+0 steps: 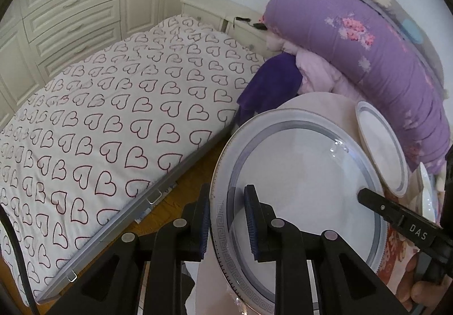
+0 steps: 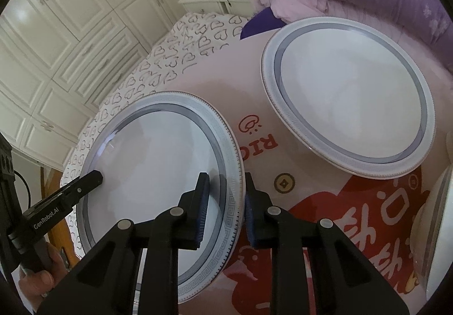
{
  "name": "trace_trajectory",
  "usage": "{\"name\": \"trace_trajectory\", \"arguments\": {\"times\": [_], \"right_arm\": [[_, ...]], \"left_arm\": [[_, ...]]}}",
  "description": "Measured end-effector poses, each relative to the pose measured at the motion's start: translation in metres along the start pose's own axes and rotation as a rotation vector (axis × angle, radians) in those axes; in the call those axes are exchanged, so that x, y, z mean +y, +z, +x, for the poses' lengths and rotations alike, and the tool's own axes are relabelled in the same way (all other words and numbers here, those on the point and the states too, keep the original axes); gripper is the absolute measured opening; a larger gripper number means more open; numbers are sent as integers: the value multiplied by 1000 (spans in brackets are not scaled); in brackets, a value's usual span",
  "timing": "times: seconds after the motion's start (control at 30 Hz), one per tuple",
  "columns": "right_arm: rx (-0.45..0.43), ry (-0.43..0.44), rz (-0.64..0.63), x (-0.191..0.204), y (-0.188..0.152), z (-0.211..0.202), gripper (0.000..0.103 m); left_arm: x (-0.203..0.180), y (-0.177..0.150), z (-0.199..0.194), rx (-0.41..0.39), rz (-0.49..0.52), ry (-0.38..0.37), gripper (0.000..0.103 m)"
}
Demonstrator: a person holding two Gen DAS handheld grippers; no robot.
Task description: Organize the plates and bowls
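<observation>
A large white plate with a grey patterned rim (image 1: pixel 300 173) (image 2: pixel 153 162) is held over the pink printed tablecloth (image 2: pixel 254 82). My left gripper (image 1: pixel 226 218) straddles its left rim, one finger on each side. My right gripper (image 2: pixel 226 207) straddles its right rim the same way. Each gripper's finger tip shows in the other's view, the right's (image 1: pixel 371 196) and the left's (image 2: pixel 90 179). A second plate of the same kind (image 2: pixel 351 94) (image 1: pixel 382 145) lies flat on the cloth beyond.
A bed with a heart-print cover (image 1: pixel 113 116) lies left of the table. A rolled purple quilt (image 1: pixel 368 46) and folded clothes (image 1: pixel 271 85) lie behind. White wardrobes (image 2: pixel 56 46) line the wall. More white dishes sit at the right edge (image 2: pixel 436 224).
</observation>
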State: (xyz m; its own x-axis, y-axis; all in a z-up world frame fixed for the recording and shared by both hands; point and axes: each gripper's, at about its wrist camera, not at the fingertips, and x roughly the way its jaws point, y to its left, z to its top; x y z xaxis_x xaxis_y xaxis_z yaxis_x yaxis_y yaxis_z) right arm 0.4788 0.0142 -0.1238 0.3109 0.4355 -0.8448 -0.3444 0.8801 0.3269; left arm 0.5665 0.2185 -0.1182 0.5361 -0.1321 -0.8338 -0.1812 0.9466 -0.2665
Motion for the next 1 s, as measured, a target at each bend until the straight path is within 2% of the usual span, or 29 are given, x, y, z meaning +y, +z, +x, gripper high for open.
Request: {"name": "trace_trajectory", "arguments": {"times": [0.3, 0.57, 0.8, 1.0], "right_arm": [[-31, 8, -4, 1, -4, -20, 23], [-78, 12, -6, 0, -14, -59, 23], [-107, 14, 2, -4, -40, -96, 23], [-117, 7, 12, -9, -75, -121, 23]], "left_arm": [[-8, -8, -28, -30, 8, -6, 18], [-19, -25, -74, -74, 32, -24, 18], [-30, -64, -124, -103, 68, -44, 18], [-35, -108, -156, -92, 91, -59, 18]]}}
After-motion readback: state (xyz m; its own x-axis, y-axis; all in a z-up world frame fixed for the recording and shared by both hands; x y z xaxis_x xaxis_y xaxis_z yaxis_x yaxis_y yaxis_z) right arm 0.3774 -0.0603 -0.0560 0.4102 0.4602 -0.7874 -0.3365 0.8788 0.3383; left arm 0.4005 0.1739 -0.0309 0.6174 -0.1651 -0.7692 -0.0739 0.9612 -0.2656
